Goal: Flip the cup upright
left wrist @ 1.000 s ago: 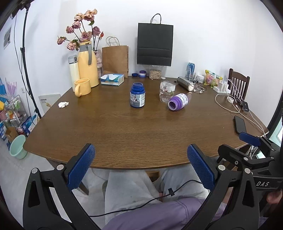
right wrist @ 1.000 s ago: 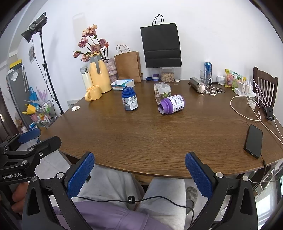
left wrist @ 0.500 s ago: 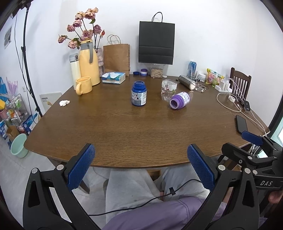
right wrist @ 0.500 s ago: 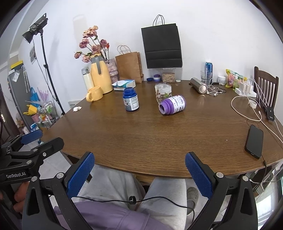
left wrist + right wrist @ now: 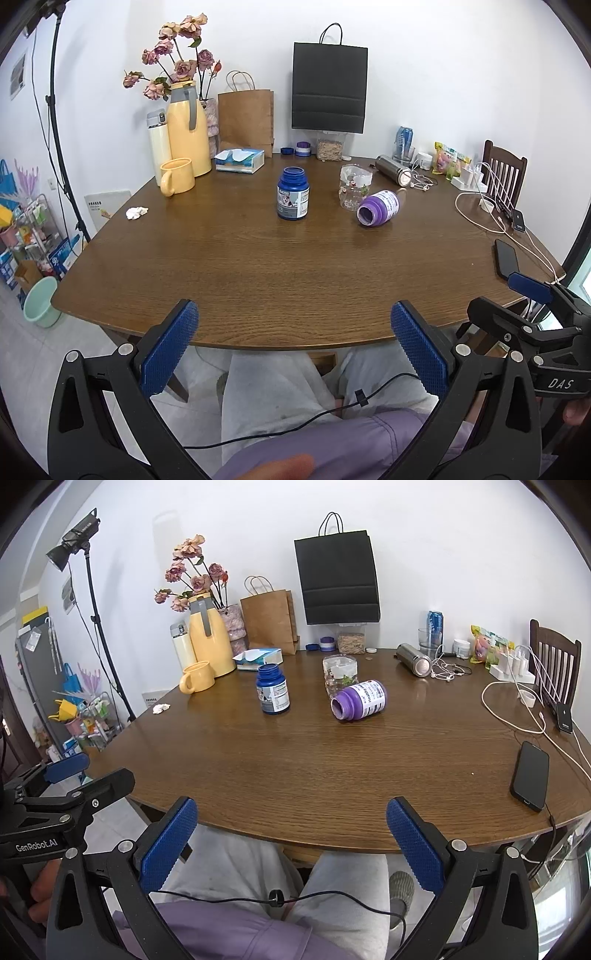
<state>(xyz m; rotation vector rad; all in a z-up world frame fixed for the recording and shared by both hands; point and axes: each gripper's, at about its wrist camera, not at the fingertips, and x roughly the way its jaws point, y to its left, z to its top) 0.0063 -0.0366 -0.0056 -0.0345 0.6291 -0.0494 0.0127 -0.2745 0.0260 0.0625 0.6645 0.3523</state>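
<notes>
White-walled room with a brown wooden worktop [image 5: 258,266] filling the middle of both views; left to right along its far part: a yellow mug [image 5: 177,181] at upper left, a blue bottle [image 5: 293,198] standing upright at centre, a clear cup [image 5: 352,188] just right of centre, and, touching or just in front of it, a purple bottle [image 5: 378,212] lying on its side with its mouth toward the camera; a black phone [image 5: 530,781] lies at the right edge. Left gripper [image 5: 293,350], bottom of frame, released, jaws spread wide, short of the worktop's near edge; right gripper [image 5: 291,840] likewise released and empty.
</notes>
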